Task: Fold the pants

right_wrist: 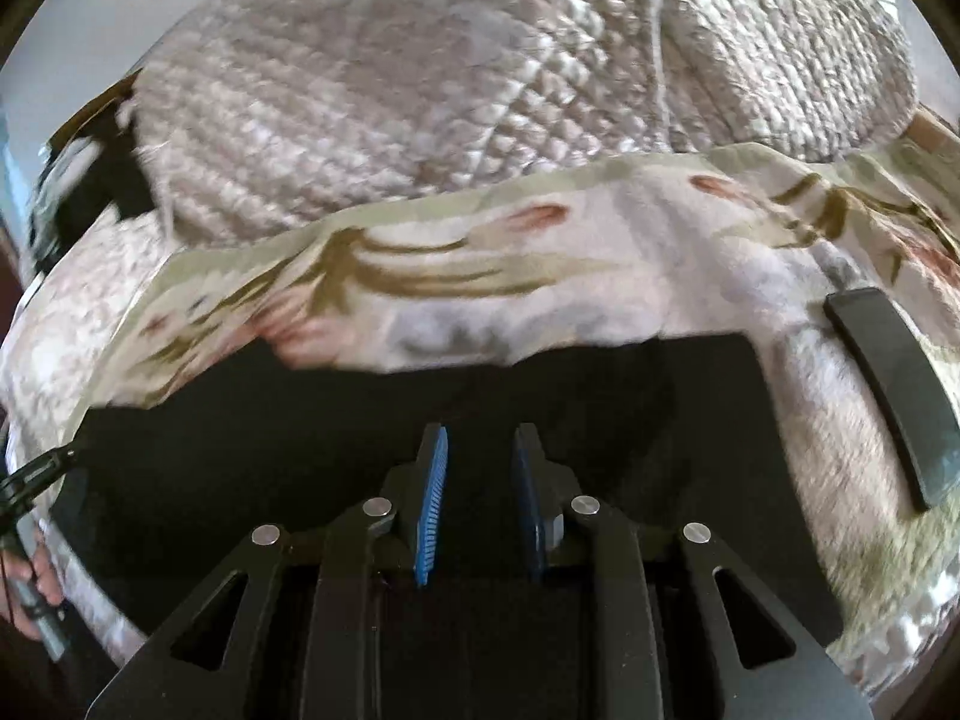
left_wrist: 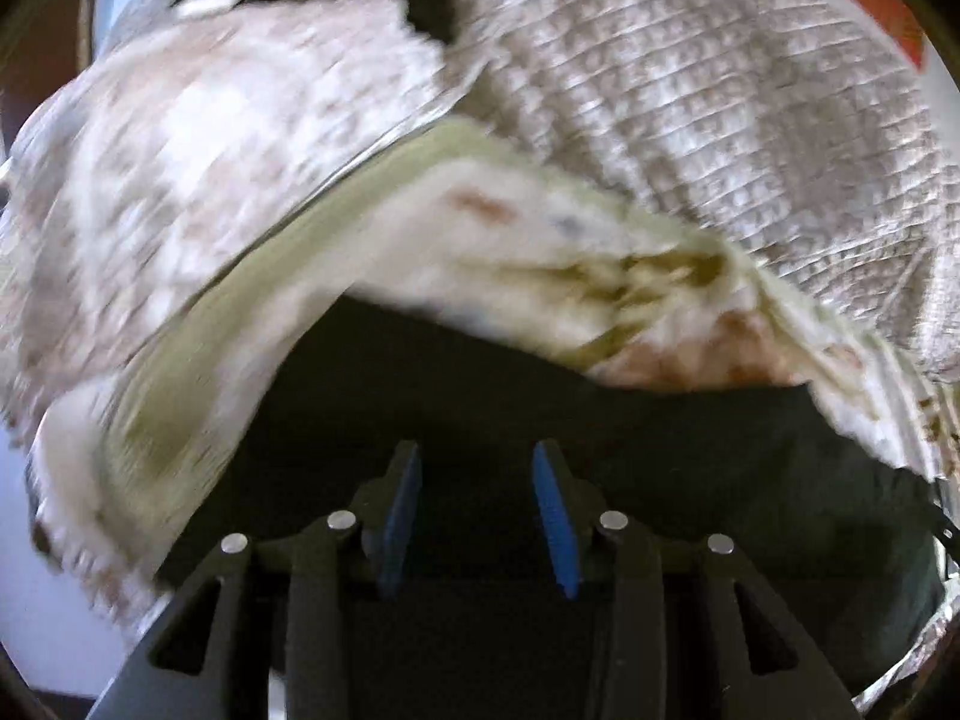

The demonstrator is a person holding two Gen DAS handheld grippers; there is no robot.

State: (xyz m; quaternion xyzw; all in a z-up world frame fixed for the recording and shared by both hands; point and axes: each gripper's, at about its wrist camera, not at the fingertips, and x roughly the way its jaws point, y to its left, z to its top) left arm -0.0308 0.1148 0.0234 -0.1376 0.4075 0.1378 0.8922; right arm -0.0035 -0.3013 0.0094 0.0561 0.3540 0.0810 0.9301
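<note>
Scene: black pants (right_wrist: 420, 420) lie spread on a bed, over a floral blanket (right_wrist: 540, 276), with a grey quilt (right_wrist: 420, 90) heaped behind.
Pants, right view: the dark cloth fills the lower middle, its far edge running just below the blanket's flower print; its far right corner looks square.
Pants, left view: the same cloth (left_wrist: 540, 420) lies under and ahead of the left gripper, the blanket (left_wrist: 480, 240) curving round it. This view is blurred, so creases cannot be read.
Left gripper (left_wrist: 477, 516): jaws part open, blue pads apart, nothing between them, over the pants.
Right gripper (right_wrist: 477, 504): jaws narrower but still parted, nothing pinched, over the pants too.
Other items: a flat dark strip (right_wrist: 894, 396) lies on the blanket right of the pants, apart from them; what it is cannot be told. A hand (right_wrist: 36, 588) holding the other tool shows at the left edge of the right view.
Step in hand: by the look of it, both grippers are between grasps, placed to take an edge for a fold. How many folds are done cannot be told.
Next move calls for: each gripper to dip to an edge or corner of the pants, close on the black cloth alone and not the blanket beneath, then carry it across level so the layers meet squarely.
Risk: thin dark cloth on soft bedding; a pinch too deep may catch the blanket.
</note>
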